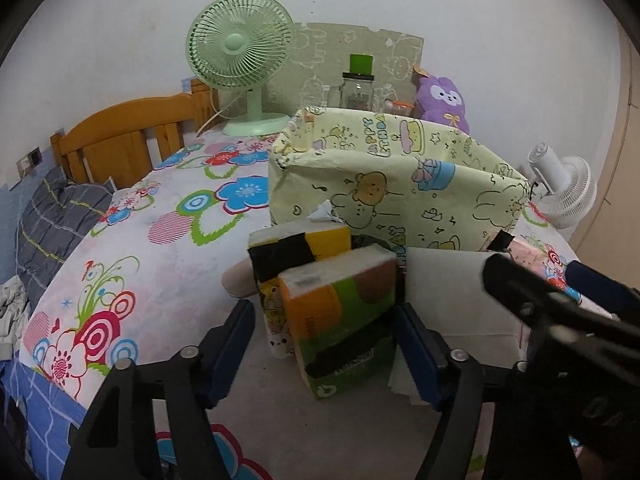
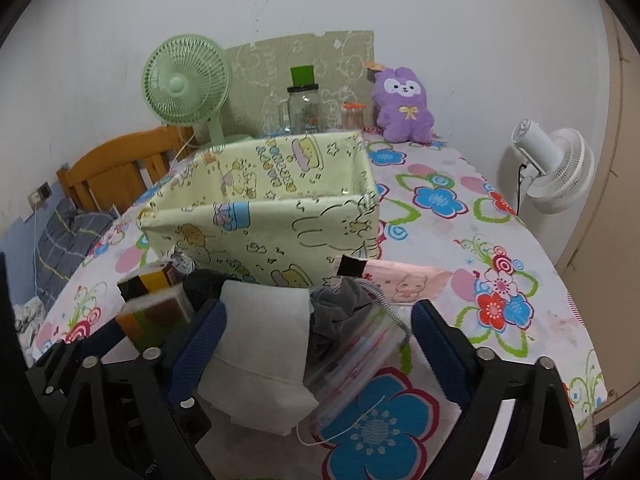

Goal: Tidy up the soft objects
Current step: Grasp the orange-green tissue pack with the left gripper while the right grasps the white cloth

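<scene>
A yellow cartoon-print fabric bin [image 1: 400, 184] stands open on the floral table [image 1: 168, 240]; it also shows in the right wrist view [image 2: 272, 208]. An orange-green tissue pack [image 1: 340, 316] stands between the open fingers of my left gripper [image 1: 324, 344], with a yellow-black tissue pack [image 1: 296, 248] behind it. My right gripper [image 2: 316, 356] is open around a folded white cloth [image 2: 260, 344] and a clear pouch [image 2: 356, 356] with a grey cloth [image 2: 336, 312] on it. A pink packet [image 2: 404, 284] lies by the bin.
A green fan [image 2: 186, 84], glass jar [image 2: 304, 110] and purple plush [image 2: 404, 104] stand at the table's back by the wall. A white fan [image 2: 556, 168] is off the right edge. A wooden headboard [image 1: 132, 136] and grey pillow [image 1: 56, 216] are left.
</scene>
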Available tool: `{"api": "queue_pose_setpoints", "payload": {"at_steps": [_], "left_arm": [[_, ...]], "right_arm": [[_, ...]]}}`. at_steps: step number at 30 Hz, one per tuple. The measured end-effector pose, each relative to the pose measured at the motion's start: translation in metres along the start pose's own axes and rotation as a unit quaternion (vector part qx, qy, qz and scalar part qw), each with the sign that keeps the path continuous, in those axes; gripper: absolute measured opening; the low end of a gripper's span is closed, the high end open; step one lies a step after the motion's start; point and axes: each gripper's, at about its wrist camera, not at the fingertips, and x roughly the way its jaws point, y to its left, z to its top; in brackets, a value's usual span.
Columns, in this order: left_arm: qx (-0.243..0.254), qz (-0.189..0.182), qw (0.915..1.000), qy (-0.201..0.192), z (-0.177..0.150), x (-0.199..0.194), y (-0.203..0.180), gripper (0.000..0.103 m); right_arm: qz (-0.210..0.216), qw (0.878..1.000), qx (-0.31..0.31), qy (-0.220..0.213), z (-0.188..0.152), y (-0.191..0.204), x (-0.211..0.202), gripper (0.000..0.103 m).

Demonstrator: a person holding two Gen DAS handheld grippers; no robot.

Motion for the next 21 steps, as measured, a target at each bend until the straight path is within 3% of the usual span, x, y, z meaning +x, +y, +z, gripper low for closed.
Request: {"api": "queue_pose_setpoints", "payload": {"at_steps": [6,13,21], "left_arm": [[0.0,-0.017,0.9999,0.002,-0.001,0.002,-0.001,0.058],[0.003,-0.022,0.9998,-0.001,-0.003,0.001,-0.002,0.051],[-0.006,-0.018,0.9998,-0.003,-0.003,0.001,0.001,0.04]], "right_arm": [[0.006,1.0,-0.004,0.022,-0.002,0.007,0.014,0.085],[0.019,0.999,-0.01,0.035,-0.007,0.016,0.021,0.066],[0.006,0.999,-0.024,0.032,-0.006,0.022,0.02,0.043]]}}
